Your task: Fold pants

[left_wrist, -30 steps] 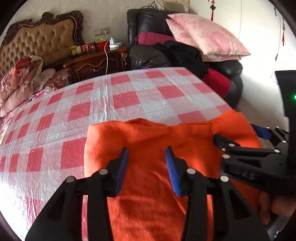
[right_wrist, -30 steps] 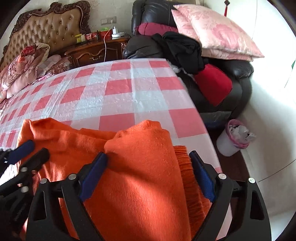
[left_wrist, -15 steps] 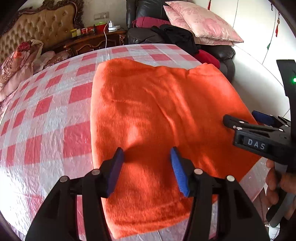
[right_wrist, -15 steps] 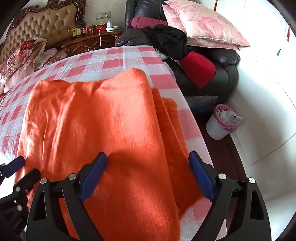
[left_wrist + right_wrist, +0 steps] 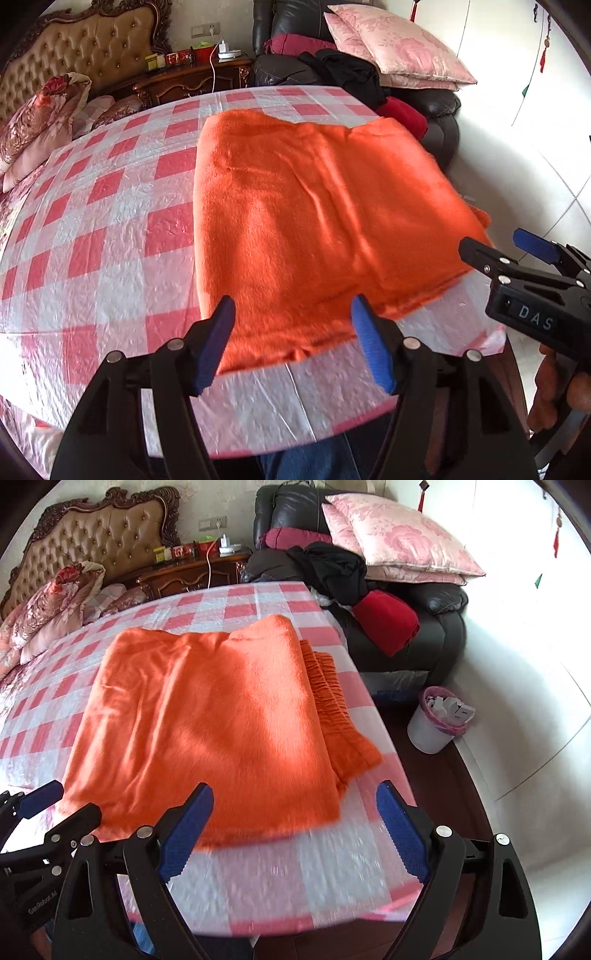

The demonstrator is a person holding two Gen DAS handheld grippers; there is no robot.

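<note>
The orange pants (image 5: pixel 314 206) lie folded flat on the red-and-white checked table (image 5: pixel 110 229). In the right wrist view the pants (image 5: pixel 207 716) show their ribbed waistband (image 5: pixel 332 694) sticking out at the right edge. My left gripper (image 5: pixel 295 339) is open and empty, held above the table's near edge, just short of the pants. My right gripper (image 5: pixel 295 830) is open wide and empty, also at the near edge. The right gripper shows at the right of the left wrist view (image 5: pixel 517 258).
A black leather armchair (image 5: pixel 406 627) with pink pillows (image 5: pixel 399 539) and dark clothes stands beyond the table's right side. A white bin (image 5: pixel 439 720) sits on the floor at the right. A bed with headboard (image 5: pixel 85 55) and a wooden nightstand (image 5: pixel 192 81) are behind.
Both grippers have pulled back from over the pants toward the table's near edge and risen. The left gripper has opened wider. The pants now lie flat, let go.
</note>
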